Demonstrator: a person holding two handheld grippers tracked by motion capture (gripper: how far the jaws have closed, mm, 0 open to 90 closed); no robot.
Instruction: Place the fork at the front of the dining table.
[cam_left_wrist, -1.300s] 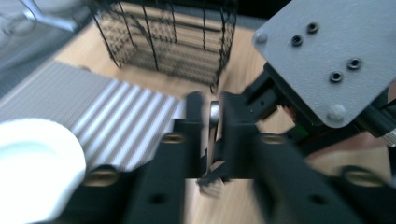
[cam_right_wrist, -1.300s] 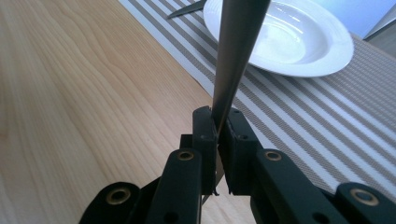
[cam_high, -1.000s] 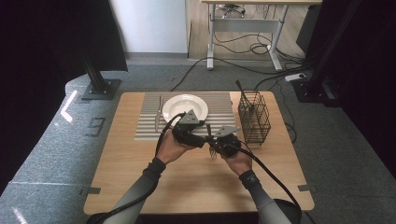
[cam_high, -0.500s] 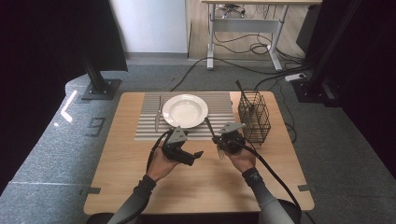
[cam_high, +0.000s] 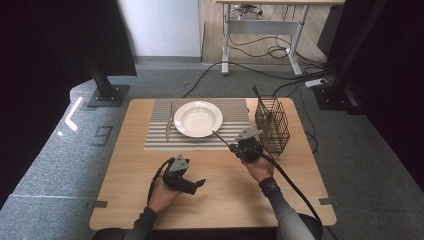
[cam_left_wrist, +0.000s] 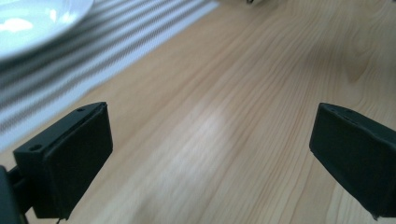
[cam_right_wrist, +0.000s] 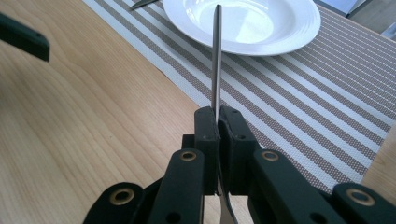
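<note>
Cutlery (cam_right_wrist: 216, 56), a thin metal piece seen edge-on, is clamped between the shut jaws of the right gripper (cam_right_wrist: 217, 116) and points over the striped placemat (cam_high: 160, 134) toward the white plate (cam_high: 198, 119). Best to lay it flat on the mat just right of the plate, parallel to the utensil (cam_high: 169, 122) at the left, before letting go. Left gripper (cam_left_wrist: 210, 154) waits near, jaws wide apart, over bare table (cam_high: 225, 190).

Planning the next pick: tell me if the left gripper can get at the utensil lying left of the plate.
Probably yes: the left gripper is open and empty, with bare table between it and the utensil.
</note>
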